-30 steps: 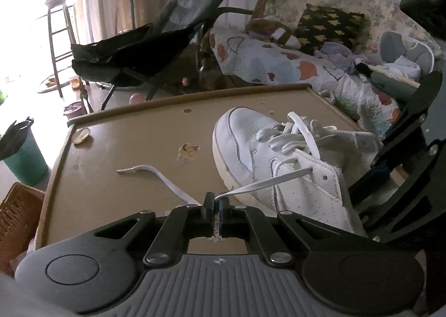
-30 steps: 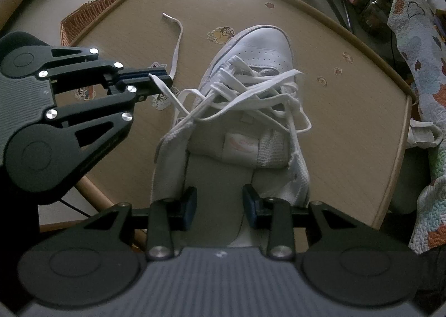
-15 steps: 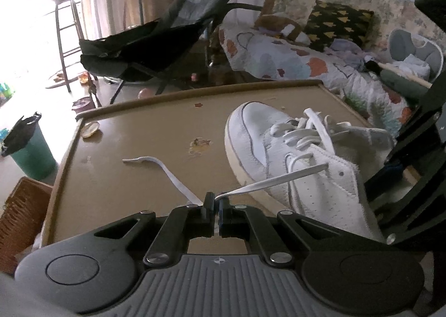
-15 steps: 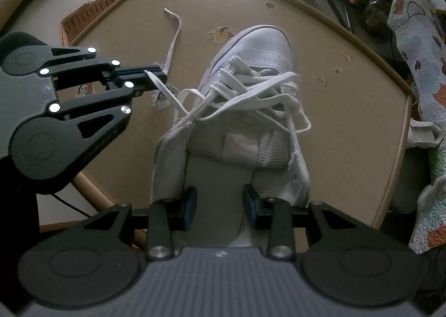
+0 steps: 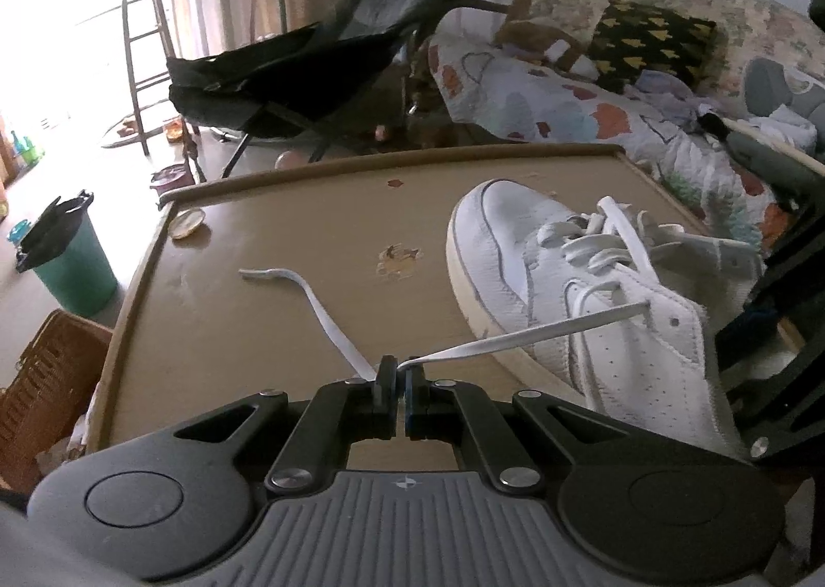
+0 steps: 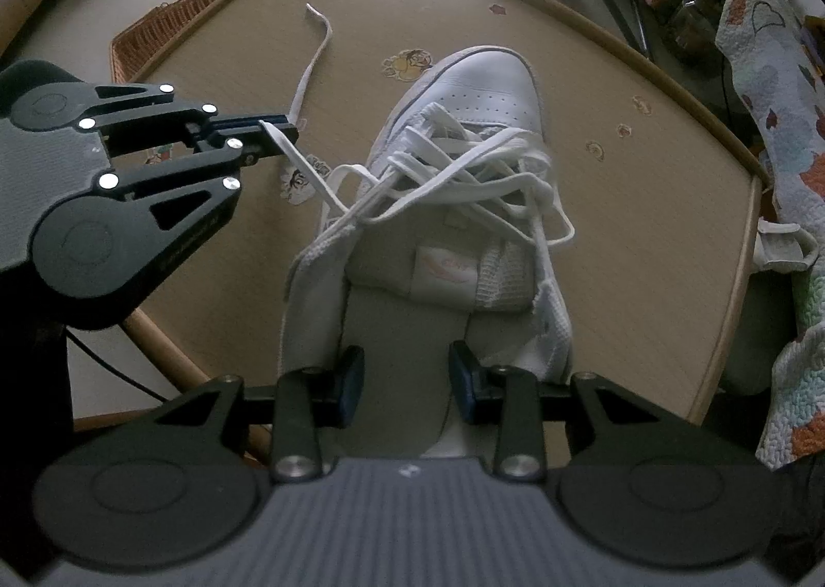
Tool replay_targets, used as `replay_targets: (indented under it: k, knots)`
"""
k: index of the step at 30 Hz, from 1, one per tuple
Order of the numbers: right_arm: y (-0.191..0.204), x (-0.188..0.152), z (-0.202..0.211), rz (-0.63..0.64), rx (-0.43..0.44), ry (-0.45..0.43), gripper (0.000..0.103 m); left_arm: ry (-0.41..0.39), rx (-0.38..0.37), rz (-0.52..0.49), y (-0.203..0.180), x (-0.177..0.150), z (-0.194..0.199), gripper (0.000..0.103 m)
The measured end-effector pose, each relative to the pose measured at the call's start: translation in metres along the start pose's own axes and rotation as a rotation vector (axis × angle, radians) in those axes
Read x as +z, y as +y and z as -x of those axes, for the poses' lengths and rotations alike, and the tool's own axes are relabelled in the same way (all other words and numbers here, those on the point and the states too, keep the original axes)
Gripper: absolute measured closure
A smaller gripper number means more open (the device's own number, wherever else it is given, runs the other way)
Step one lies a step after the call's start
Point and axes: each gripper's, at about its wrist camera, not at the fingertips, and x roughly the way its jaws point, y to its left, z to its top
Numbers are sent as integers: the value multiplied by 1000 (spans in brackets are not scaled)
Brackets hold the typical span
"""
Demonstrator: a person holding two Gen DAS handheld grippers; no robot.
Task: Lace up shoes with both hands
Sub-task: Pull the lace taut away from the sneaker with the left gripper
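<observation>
Now the left tongs [image 5: 399,383] have the lace [image 5: 521,337] pinched tight, drawn out sideways from the shoe [image 5: 577,288].

The shoe sits on the tabletop [image 5: 258,329], toe pointing away. The lower eyelets look crisscrossed but loose and tangled, and the free lace end trails across the tabletop. The right tongs [image 6: 405,380] hang released over the heel opening. By my read: threading mostly done, tightening and tying left.
</observation>
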Motion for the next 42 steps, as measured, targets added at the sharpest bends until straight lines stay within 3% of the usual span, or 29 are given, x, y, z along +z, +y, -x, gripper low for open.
replay_targets:
  k: [29,42]
  knots:
    - [4,-2,1,-2,-1,-1,67,39,112,-3,11,3,-9,100]
    - [4,-1,2,-2,-1,2,67,38,117,10,13,2,-10,100]
